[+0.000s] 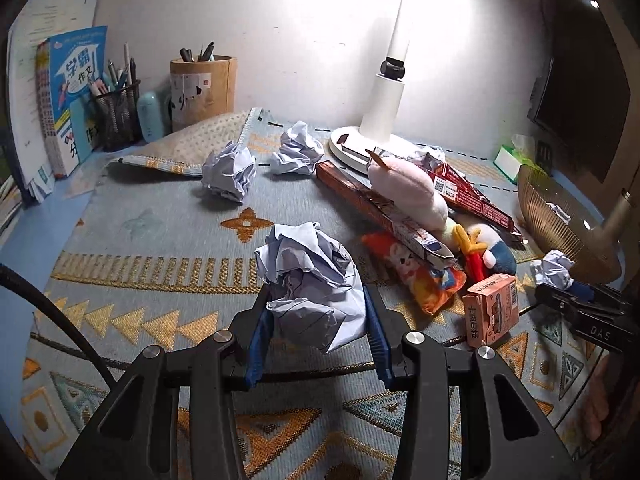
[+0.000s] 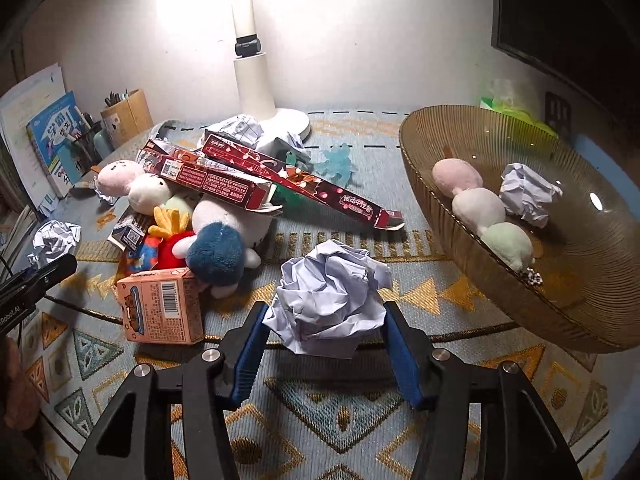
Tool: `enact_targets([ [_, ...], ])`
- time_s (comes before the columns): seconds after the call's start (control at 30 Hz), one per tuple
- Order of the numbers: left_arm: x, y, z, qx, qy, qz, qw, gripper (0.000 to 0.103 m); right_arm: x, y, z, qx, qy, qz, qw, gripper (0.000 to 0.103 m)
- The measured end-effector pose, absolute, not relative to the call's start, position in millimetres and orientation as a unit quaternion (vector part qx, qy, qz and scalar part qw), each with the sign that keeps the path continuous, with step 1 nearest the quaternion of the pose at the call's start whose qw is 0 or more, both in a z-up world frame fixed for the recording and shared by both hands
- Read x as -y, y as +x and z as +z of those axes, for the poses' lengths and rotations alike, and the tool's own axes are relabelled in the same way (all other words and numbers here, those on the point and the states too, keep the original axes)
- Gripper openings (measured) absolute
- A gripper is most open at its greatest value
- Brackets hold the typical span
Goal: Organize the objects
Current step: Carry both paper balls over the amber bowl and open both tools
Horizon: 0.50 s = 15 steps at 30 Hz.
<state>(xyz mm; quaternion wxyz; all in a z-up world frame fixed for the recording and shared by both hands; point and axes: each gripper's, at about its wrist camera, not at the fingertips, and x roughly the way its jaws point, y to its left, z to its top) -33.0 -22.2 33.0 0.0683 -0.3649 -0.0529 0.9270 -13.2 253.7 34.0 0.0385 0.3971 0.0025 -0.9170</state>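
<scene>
The left gripper (image 1: 318, 344) had its jaws closed on a crumpled paper ball (image 1: 310, 280), both blue pads pressed into its sides. The right gripper (image 2: 326, 340) had a second paper ball (image 2: 330, 304) between its jaws; the pads touched the paper on each side and looked to be gripping it, though how firmly I could not tell.

Each ball sat right at the jaw tips, low over the patterned cloth (image 1: 160, 240) covering the desk. Such paper looked very light, soft and springy: it would crush under pressure rather than slip, so a grip across the widest middle, as here, seemed the sensible hold, and a gentle squeeze enough.

Both grippers pointed forward and steeply down at the desk. Ahead and to the right of the right jaws, the ribbed amber bowl (image 2: 460, 240) already held another paper ball (image 2: 528, 194) and a soft toy skewer (image 2: 480, 208). Ahead and to the left lay a heap of plush toys (image 2: 216, 240), long red boxes (image 2: 224, 184) and a small pink carton (image 2: 160, 308), just beside the left jaw. Two more paper balls (image 1: 230, 170) lay well ahead of the left jaws.
</scene>
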Motion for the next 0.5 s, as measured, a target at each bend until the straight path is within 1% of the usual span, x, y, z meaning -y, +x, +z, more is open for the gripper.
enact_targets([
  [0.13, 13, -27, 33, 0.029, -0.369, 0.928, 0.053, 0.04, -264, 26, 40, -0.009, 0.371, -0.928, 0.031, 0.056],
  [0.27, -9, -10, 36, -0.007, -0.383, 0.921, 0.067, 0.04, -288, 54, 31, -0.008, 0.398, -0.917, 0.026, 0.056],
  [0.37, -32, 6, 62, 0.009, -0.359, 0.926, 0.115, 0.04, -325, 67, 41, 0.023, 0.397, -0.918, 0.003, 0.056],
  [0.43, -53, 8, 85, 0.021, -0.343, 0.927, 0.152, 0.04, -349, 72, 61, 0.051, 0.379, -0.924, -0.005, 0.056],
  [0.5, -81, 7, 109, 0.016, -0.326, 0.928, 0.181, 0.04, -371, 76, 87, 0.07, 0.35, -0.934, -0.015, 0.056],
])
